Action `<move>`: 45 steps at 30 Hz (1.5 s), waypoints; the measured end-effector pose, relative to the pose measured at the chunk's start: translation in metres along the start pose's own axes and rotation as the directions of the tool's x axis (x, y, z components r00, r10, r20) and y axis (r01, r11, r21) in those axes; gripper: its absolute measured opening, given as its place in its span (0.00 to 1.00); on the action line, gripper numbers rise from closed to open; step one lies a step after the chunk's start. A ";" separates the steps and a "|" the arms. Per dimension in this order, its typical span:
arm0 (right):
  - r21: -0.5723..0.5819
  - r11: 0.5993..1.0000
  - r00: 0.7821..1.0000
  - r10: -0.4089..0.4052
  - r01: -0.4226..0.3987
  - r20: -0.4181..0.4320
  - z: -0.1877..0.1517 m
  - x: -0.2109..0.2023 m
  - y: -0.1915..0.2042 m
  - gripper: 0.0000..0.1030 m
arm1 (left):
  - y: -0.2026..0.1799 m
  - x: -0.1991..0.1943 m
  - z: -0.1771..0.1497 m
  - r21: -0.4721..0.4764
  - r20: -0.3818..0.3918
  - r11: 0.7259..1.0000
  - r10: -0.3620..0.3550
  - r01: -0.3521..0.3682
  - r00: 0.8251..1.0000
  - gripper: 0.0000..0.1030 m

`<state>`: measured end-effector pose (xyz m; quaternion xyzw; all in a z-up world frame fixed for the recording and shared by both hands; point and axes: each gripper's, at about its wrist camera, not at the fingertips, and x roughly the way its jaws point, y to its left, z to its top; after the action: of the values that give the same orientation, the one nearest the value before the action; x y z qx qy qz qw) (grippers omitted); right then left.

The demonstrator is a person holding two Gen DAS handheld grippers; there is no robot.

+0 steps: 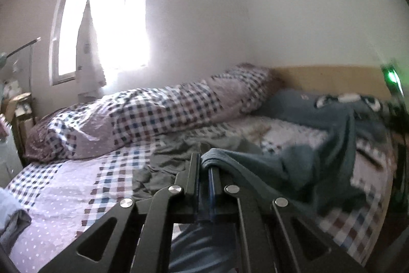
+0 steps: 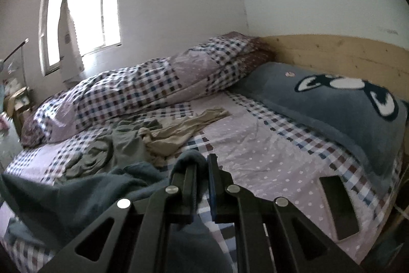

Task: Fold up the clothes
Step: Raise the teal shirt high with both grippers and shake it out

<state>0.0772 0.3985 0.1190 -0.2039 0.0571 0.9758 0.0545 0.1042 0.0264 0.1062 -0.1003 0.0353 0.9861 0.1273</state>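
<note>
I have a dark blue-grey garment [image 1: 294, 170] pinched at two points, and it hangs and drapes between my two tools above the bed [image 2: 268, 157]. My left tongs [image 1: 204, 165] are closed on one bunched edge of it, the cloth wrapping over the right finger and trailing off to the right across the sheet. My right tongs [image 2: 202, 170] are clamped on another edge of the same garment [image 2: 76, 191], which wraps over the left finger and spreads down to the left over the checked sheet.

Just beyond it on the bed lies a crumpled green-grey garment [image 2: 115, 147], and touching that, a beige garment [image 2: 184, 127] stretched out toward the headboard end. A rolled-up checked duvet [image 2: 133, 94] runs along the wall side of the bed. A blue-grey pillow [image 2: 332, 104] with a black-and-white cartoon print rests against the wooden headboard [image 2: 345, 55]. A dark flat phone [image 2: 337, 206] lies on the sheet near the right edge of the bed. A bright window [image 1: 102, 24] with a tied curtain sits in the far wall.
</note>
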 end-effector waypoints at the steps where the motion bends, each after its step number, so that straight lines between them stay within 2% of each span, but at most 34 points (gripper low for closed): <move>1: -0.015 1.000 1.000 0.003 -0.003 0.003 0.000 -0.007 0.001 0.06 | 0.007 -0.005 0.005 -0.030 0.009 1.000 0.006 -0.006 1.000 0.04; 6: -0.135 0.991 1.000 0.015 -0.012 0.022 0.000 -0.049 0.008 0.06 | 0.046 -0.034 0.030 -0.153 0.061 0.986 0.074 -0.064 0.995 0.04; 13: -0.209 0.978 0.994 0.039 -0.017 0.102 0.023 -0.104 0.024 0.06 | 0.076 -0.079 0.073 -0.191 0.116 0.973 0.153 -0.130 0.981 0.04; 20: -0.216 0.976 0.970 0.082 -0.031 0.228 0.071 -0.169 0.043 0.06 | 0.094 -0.146 0.124 -0.229 0.194 0.959 0.213 -0.167 0.958 0.04; 25: -0.207 0.977 0.939 0.108 -0.040 0.327 0.107 -0.225 0.051 0.06 | 0.108 -0.195 0.159 -0.258 0.249 0.948 0.253 -0.187 0.935 0.04; 32: -0.210 0.977 0.881 0.137 -0.044 0.452 0.146 -0.307 0.060 0.06 | 0.124 -0.277 0.206 -0.316 0.331 0.936 0.263 -0.157 0.906 0.04; 36: -0.208 0.977 0.848 0.150 -0.048 0.508 0.166 -0.351 0.062 0.06 | 0.128 -0.320 0.234 -0.309 0.363 0.937 0.276 -0.165 0.890 0.04; 41: -0.191 0.980 0.820 0.159 -0.062 0.549 0.185 -0.388 0.062 0.06 | 0.131 -0.370 0.266 -0.301 0.390 0.934 0.302 -0.190 0.870 0.04; 45: -0.197 0.977 0.788 0.181 -0.077 0.589 0.196 -0.422 0.065 0.06 | 0.128 -0.408 0.289 -0.281 0.425 0.938 0.312 -0.204 0.850 0.04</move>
<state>0.3759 0.3255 0.4739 0.1183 -0.0290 0.9925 -0.0138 0.4034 -0.1689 0.4784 0.1297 -0.0948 0.9869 -0.0143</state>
